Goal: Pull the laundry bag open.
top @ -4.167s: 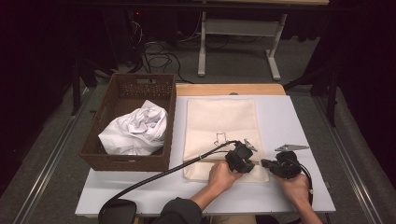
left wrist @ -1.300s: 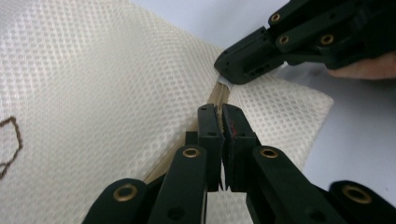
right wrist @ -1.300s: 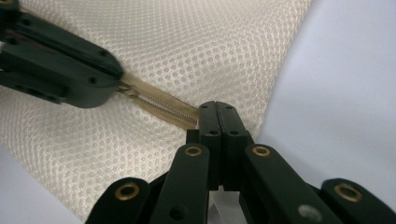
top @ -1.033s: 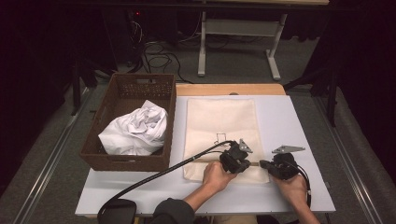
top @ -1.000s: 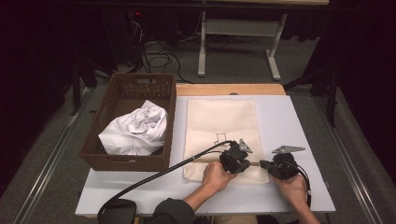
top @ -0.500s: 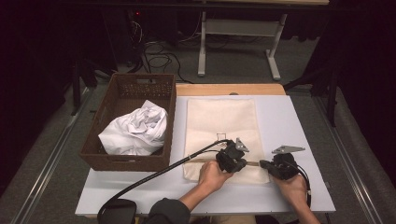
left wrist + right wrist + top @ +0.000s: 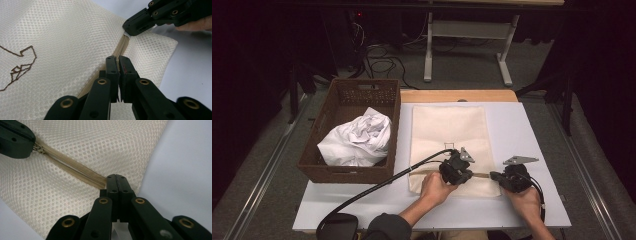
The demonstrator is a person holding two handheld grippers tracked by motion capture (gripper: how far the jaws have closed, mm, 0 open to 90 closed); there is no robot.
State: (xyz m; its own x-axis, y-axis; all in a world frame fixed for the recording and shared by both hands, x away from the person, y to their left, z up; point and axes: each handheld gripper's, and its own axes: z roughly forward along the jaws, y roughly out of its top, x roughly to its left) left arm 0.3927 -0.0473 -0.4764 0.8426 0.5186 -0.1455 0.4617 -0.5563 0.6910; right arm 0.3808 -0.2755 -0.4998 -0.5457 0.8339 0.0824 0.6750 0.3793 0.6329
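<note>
A white rectangular table (image 7: 532,125) fills the middle of the high view; on its left side sits a dark brown woven basket (image 7: 347,170) holding a crumpled white cloth (image 7: 357,142); just beside the basket, a cream mesh laundry bag (image 7: 449,130) lies flat on the table, its long side running away from the person, with a small brown outline drawing (image 7: 21,65) on its fabric; a beige zipper (image 7: 72,171) runs across the bag close to its near edge; two hands come in from the bottom of the high view, each holding a black two-jaw tool; the left gripper (image 7: 458,172) rests on the bag at the zipper, and in its own view its jaws stand pressed together over the zipper line, gripping the small metal slider pull (image 7: 37,147), as the right gripper view shows; the right gripper (image 7: 501,177) sits at the bag's near right corner, its jaws closed tight on the end of the zipper tape where the mesh meets the bare table; a thick black cable (image 7: 382,187) trails from the left gripper toward the table's near left edge.
</note>
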